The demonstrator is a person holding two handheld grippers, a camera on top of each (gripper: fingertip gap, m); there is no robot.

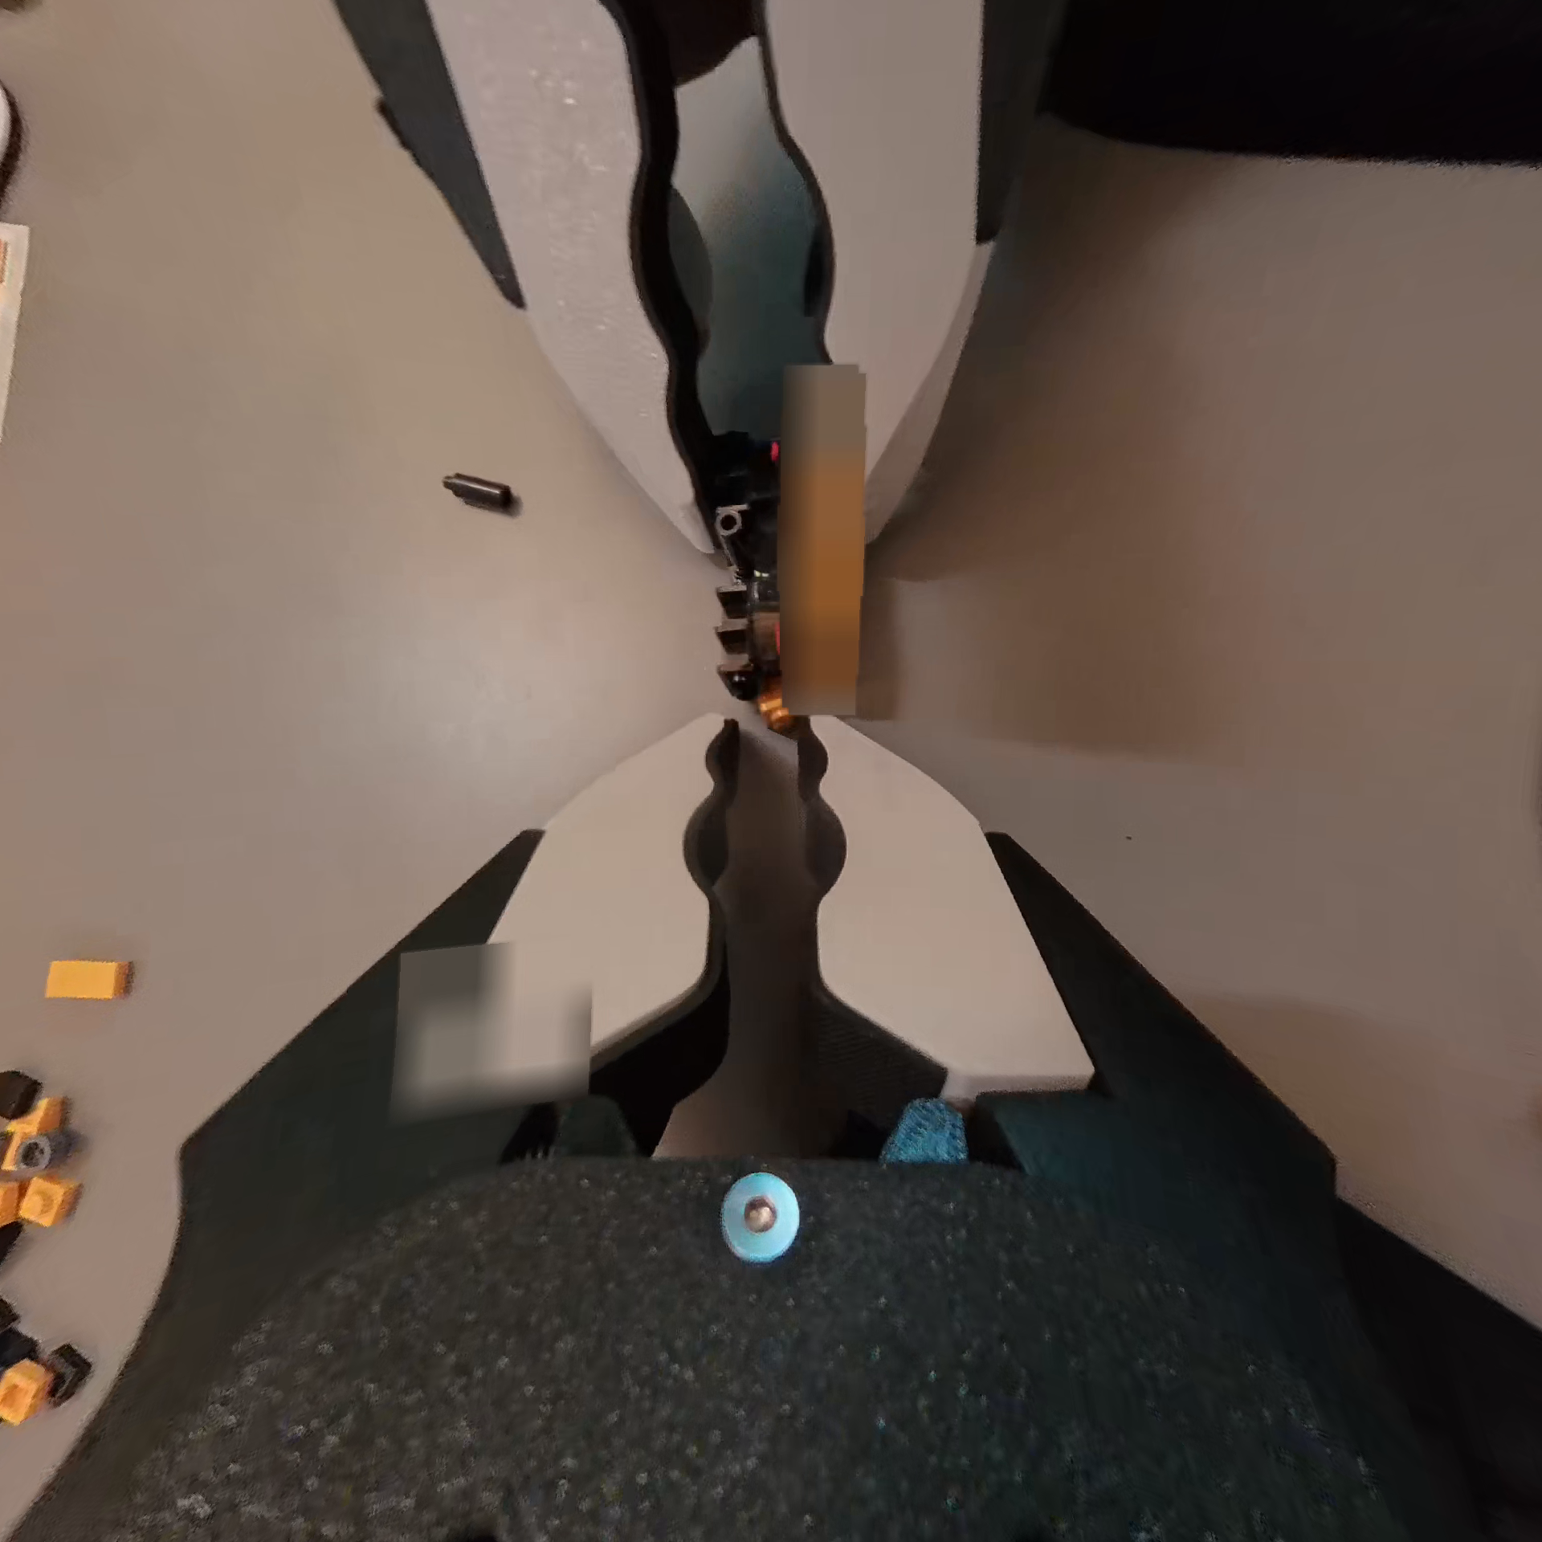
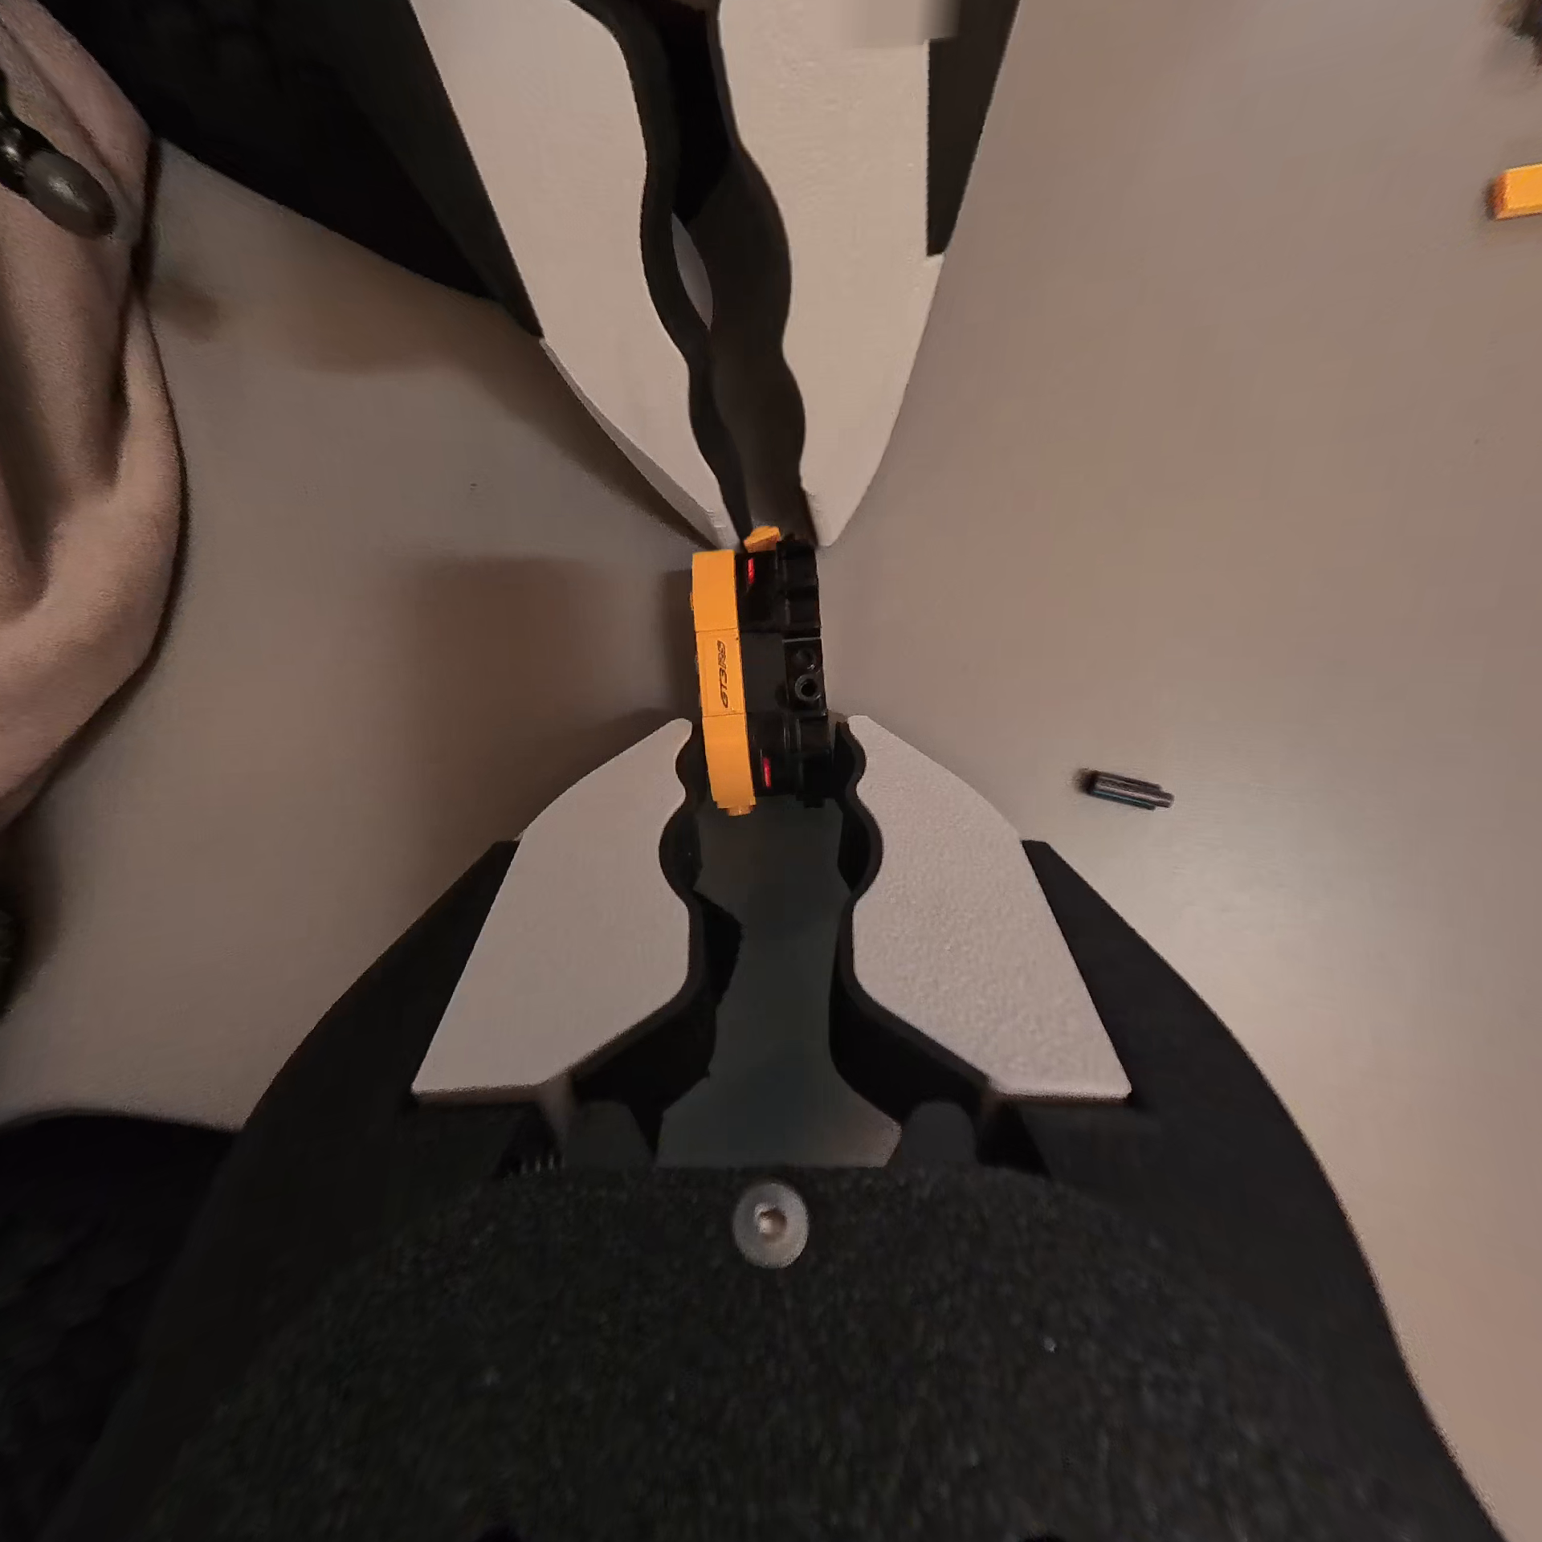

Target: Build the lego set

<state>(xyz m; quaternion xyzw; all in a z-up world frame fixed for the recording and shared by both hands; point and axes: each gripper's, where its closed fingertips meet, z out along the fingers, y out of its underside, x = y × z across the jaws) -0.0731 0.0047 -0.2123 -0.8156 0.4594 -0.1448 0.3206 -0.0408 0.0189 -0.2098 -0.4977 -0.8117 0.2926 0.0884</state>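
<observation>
My right gripper (image 2: 763, 738) is shut on a small orange-and-black Lego assembly (image 2: 751, 667) and holds it on edge above the grey table (image 2: 1168, 542). My left gripper (image 1: 768, 726) faces it from the opposite side. Its tips are closed on a small orange piece (image 1: 776, 713) at the assembly's far end. In the left wrist view the right gripper (image 1: 751, 534) comes in from the top, holding the black side of the assembly (image 1: 738, 617). In the right wrist view the left gripper (image 2: 772, 530) comes in from the top with the orange piece (image 2: 761, 538) touching the assembly.
A black pin (image 1: 480, 492) (image 2: 1126, 788) lies on the table. An orange tile (image 1: 88, 978) (image 2: 1514, 213) lies farther off. Several loose orange and black pieces (image 1: 33, 1168) sit at the left edge. A person's sleeve (image 2: 75, 501) is at the left. My right fingertips sit around 4 cm from my left ones. About 6 cm separates my right fingertips from the black pin (image 2: 1126, 788). It is also in sight in the left wrist view (image 1: 480, 489).
</observation>
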